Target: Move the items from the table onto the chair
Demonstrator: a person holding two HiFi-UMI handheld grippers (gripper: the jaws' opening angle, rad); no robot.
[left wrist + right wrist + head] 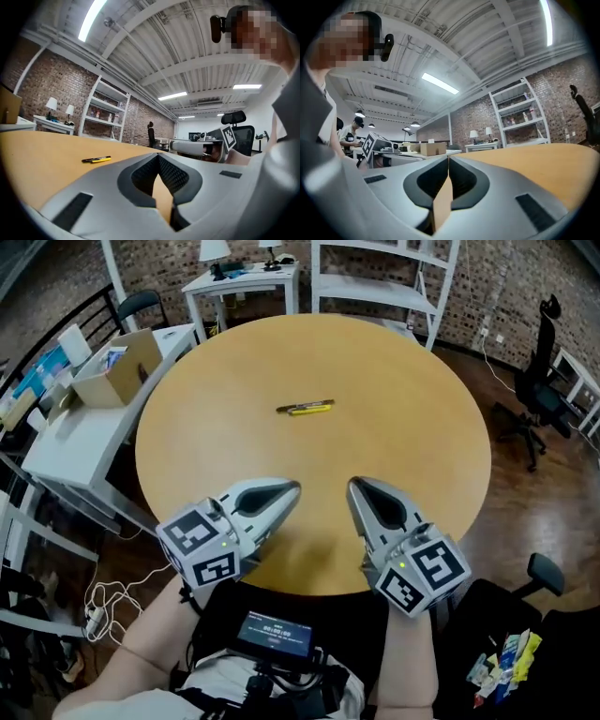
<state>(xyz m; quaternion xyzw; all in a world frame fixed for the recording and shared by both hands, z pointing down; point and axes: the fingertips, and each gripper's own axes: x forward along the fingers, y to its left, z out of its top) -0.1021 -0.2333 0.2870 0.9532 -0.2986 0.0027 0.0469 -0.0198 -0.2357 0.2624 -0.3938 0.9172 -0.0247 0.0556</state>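
A yellow and black pen (305,408) lies alone near the middle of the round wooden table (412,409). In the left gripper view the pen (97,160) lies ahead and to the left of the jaws. My left gripper (294,487) hovers over the table's near part, shut and with nothing in it (158,156). Beside it, my right gripper (353,483) is also shut and holds nothing (448,158). Both point toward the table's middle, well short of the pen. A black chair (487,615) at lower right carries several colourful packets (503,660).
A white desk (75,442) with a cardboard box (117,369) stands left of the table. White shelving (375,277) and a small white table with lamps (244,277) are behind. A black office chair (539,381) stands at far right. A cable (103,601) lies on the floor.
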